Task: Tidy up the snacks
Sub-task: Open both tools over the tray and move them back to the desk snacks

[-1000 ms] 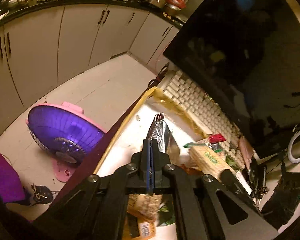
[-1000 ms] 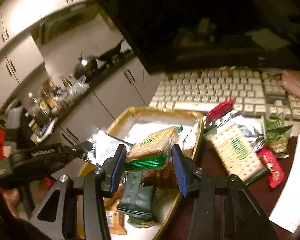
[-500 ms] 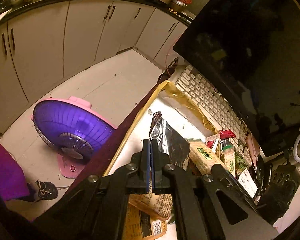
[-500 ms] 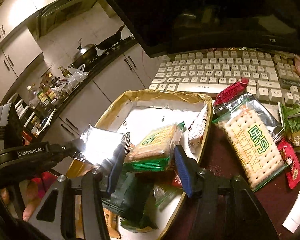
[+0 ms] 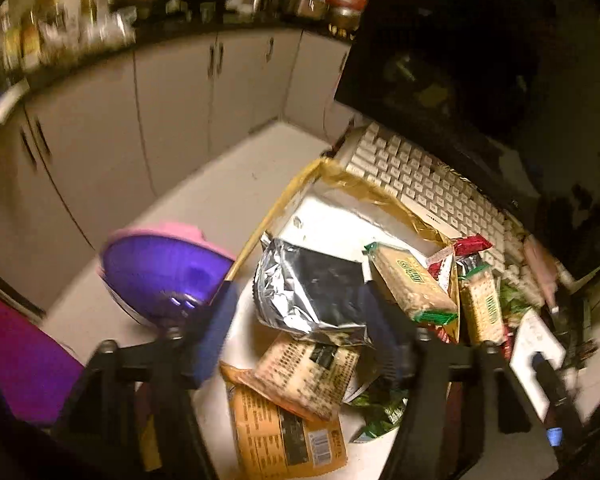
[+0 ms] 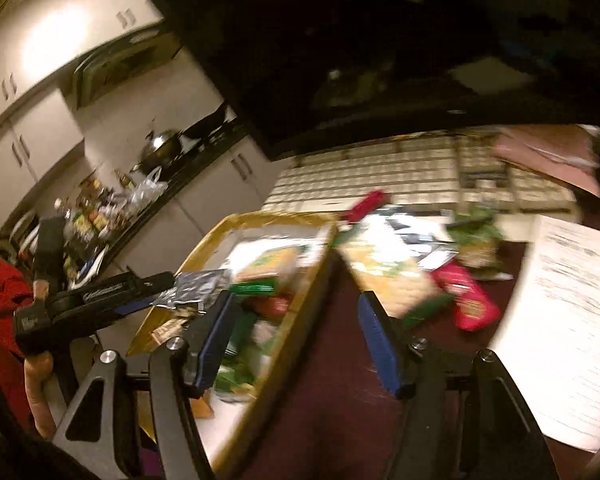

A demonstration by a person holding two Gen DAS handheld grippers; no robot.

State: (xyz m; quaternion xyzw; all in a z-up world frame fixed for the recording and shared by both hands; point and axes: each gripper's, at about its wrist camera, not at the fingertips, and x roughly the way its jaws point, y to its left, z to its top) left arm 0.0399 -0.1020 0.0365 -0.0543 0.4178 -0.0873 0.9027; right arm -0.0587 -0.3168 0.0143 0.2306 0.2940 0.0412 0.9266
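1. Blue-padded left gripper [image 5: 300, 332] has just been spreading its jaws; the silver foil pouch [image 5: 312, 292] sits between the pads, lying loose on the heap with no pad pressing it. Risk: a careless pull-back drags it off.
2. Right gripper [image 6: 296, 336], jaws just opened wide and holding nothing, straddles the gold tray [image 6: 300, 280] rim. Risk: clipping the rim, tipping the tray.
3. Green-trimmed cracker packet [image 5: 410, 284] leans on the tray's far wall; could slide out.
4. Cracker pack [image 6: 388, 280] and red packet [image 6: 470, 300] lie unsorted on the dark table near the keyboard [image 6: 420, 176]; motion blur makes reaching imprecise.
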